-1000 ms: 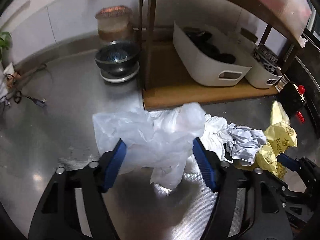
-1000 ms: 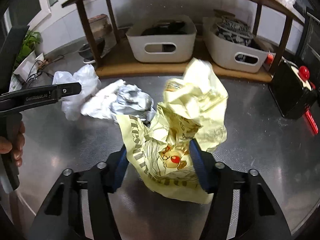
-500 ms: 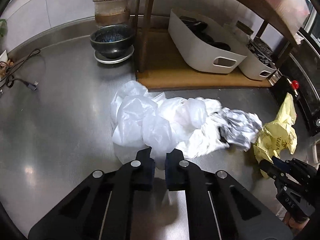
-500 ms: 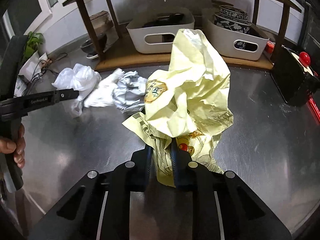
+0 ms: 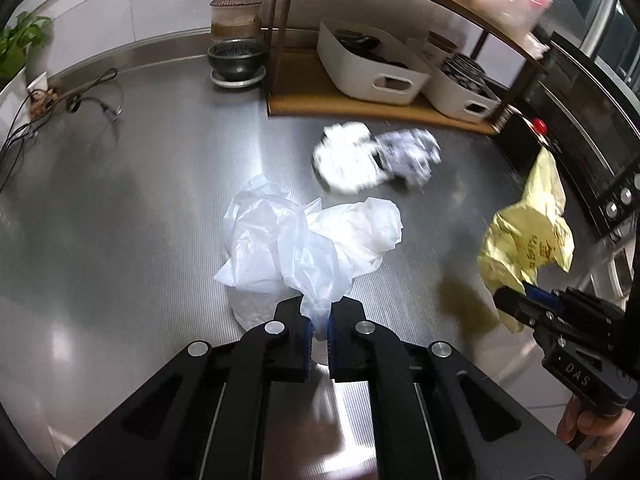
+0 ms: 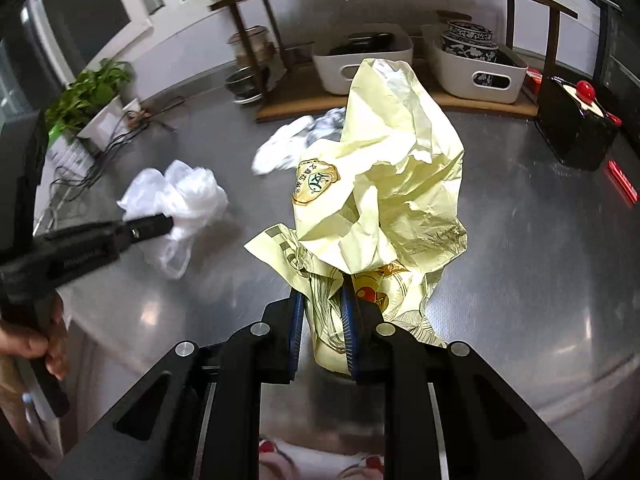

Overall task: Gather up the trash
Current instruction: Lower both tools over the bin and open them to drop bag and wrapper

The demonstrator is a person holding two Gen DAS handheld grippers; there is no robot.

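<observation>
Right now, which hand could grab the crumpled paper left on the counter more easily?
Probably neither yet. The left gripper is shut on the white plastic bag, the right gripper on the yellow wrapper. The left looks slightly nearer the crumpled paper.

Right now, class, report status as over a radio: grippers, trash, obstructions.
Left gripper shut on white plastic bag. Right gripper shut on yellow wrapper. Crumpled paper remains on counter. Nothing in the way.

a home kitchen, by the look of it. a steel counter [image 5: 140, 208] carries a wooden shelf rack [image 5: 360, 100] with white bins [image 5: 372, 68] of patterned bowls [image 6: 468, 40]. a countertop oven [image 5: 588, 128] and potted plant [image 6: 88, 96] stand alongside.
</observation>
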